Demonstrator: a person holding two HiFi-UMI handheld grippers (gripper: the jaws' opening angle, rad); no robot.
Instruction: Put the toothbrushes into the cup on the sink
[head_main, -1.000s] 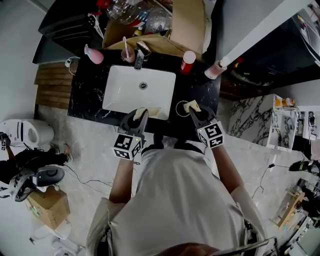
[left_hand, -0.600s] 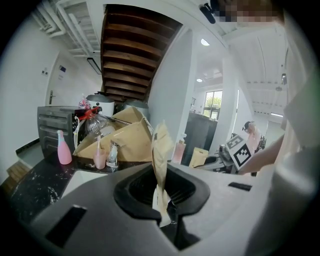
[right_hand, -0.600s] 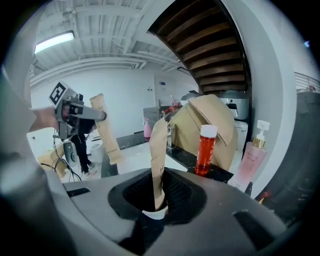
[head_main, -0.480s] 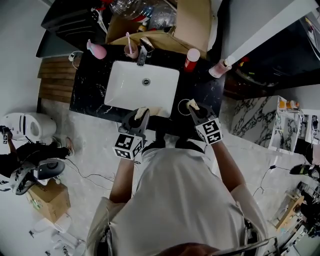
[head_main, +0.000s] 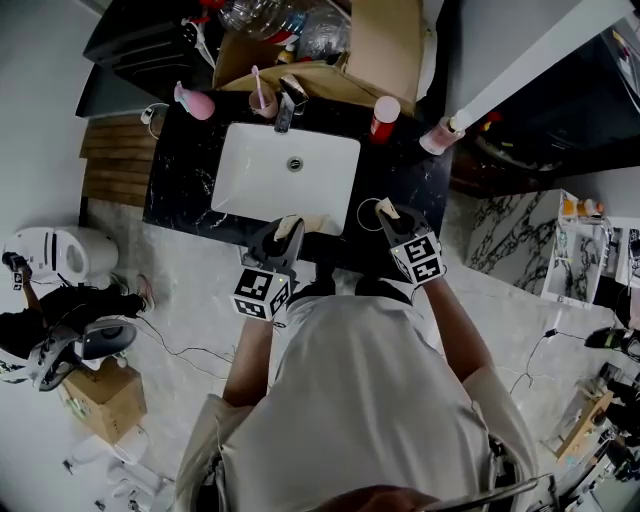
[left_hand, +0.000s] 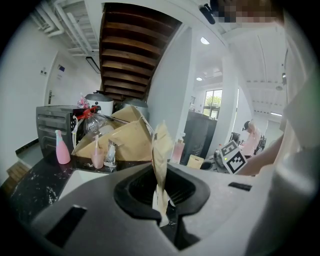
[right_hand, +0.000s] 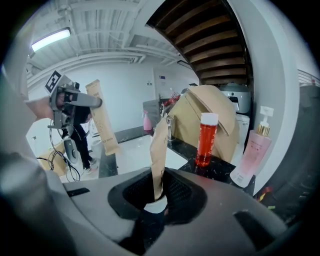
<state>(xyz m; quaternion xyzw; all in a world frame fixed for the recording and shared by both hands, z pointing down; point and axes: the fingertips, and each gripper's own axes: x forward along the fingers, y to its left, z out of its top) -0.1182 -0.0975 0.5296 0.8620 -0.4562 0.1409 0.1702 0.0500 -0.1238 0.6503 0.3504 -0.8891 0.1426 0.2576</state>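
Your left gripper (head_main: 283, 233): gripping wrapped toothbrush (left_hand: 161, 150) | your right gripper (head_main: 391, 217): gripping second wrapped toothbrush (right_hand: 159, 150) | both at tabletop (head_main: 410, 180) front edge.

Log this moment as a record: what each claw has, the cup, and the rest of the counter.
left claw: shut on left packet, tan paper, upright
right claw: shut on right packet, tan paper, upright
cup: pink, behind the basin beside the faucet, one toothbrush in it
also on counter: red bottle, pump bottle, pink bottle
task state: neither packet in the cup yet
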